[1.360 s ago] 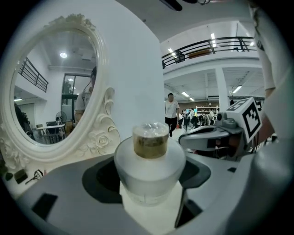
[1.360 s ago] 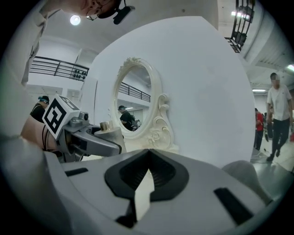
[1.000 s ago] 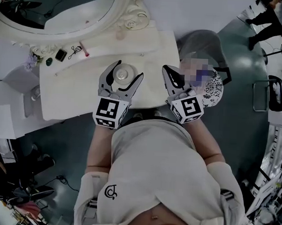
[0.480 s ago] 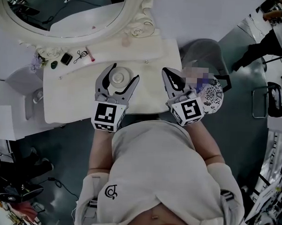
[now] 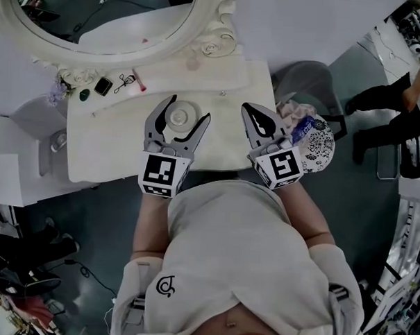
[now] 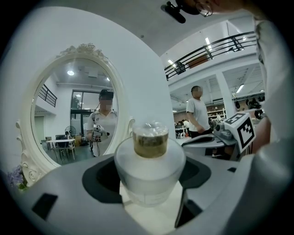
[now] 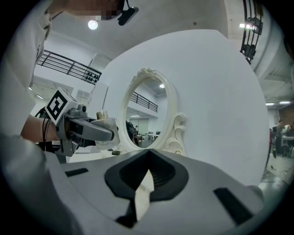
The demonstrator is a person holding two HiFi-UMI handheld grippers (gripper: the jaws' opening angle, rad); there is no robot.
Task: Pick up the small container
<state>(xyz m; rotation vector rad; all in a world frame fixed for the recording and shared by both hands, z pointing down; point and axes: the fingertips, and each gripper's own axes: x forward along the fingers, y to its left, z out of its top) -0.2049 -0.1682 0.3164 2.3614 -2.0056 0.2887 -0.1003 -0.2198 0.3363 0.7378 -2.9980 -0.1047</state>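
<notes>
The small container [image 5: 179, 116] is a frosted round jar with a clear gold-tinted lid. My left gripper [image 5: 190, 108] is shut on it, one jaw on each side, just above the cream dressing table [image 5: 107, 145]. In the left gripper view the container [image 6: 149, 160] fills the gap between the jaws of the left gripper [image 6: 149, 176], with the table top showing under it. My right gripper [image 5: 253, 111] hovers to the right over the table's edge, shut and empty. In the right gripper view its jaws [image 7: 148, 153] meet at the tips, and the left gripper [image 7: 87, 128] with the jar shows at the left.
An ornate oval mirror [image 5: 98, 19] stands at the back of the table. Small items lie at the back left: a black object [image 5: 102, 86] and a pink stick [image 5: 140, 79]. A chair with a patterned cushion [image 5: 319, 144] stands to the right. A person [image 5: 386, 108] stands at the far right.
Both grippers have risen a little, the container still in the left jaws. The person at the far right has moved.
</notes>
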